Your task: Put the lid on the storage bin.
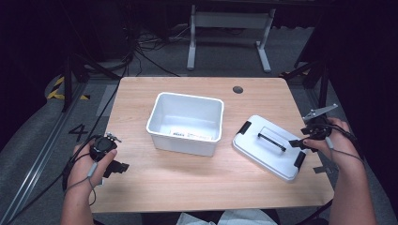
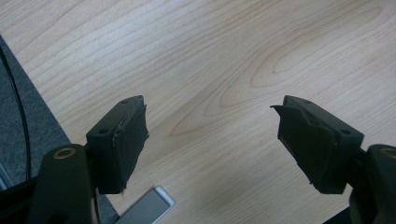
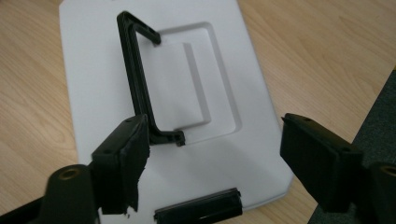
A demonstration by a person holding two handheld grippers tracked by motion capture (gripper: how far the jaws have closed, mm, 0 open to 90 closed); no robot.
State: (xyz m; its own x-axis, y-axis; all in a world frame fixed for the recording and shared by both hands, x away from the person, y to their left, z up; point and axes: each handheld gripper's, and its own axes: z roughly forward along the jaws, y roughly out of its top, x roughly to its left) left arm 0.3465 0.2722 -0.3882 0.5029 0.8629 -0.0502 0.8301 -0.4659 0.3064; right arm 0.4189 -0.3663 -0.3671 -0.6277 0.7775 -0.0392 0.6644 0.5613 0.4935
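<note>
A white plastic bin (image 1: 186,123) stands open in the middle of the wooden table (image 1: 202,183), with a label on its floor. Its white lid (image 1: 269,146) lies flat to the right, black handle (image 1: 271,141) up and black latches at both ends. My right gripper (image 1: 300,142) hovers at the lid's right end, open and holding nothing. In the right gripper view the lid (image 3: 98,79) lies under the gripper (image 3: 215,158), the handle (image 3: 135,74) beside the left jaw and one latch (image 3: 198,211) below. My left gripper (image 1: 119,167) rests open near the table's left front; its view has the gripper (image 2: 212,140) over bare wood.
A round cable hole (image 1: 238,89) sits at the table's far edge. Beyond it stands a grey metal frame (image 1: 228,28) among floor cables. A piece of grey tape (image 2: 144,209) lies on the table edge by the left gripper. Grey floor surrounds the table.
</note>
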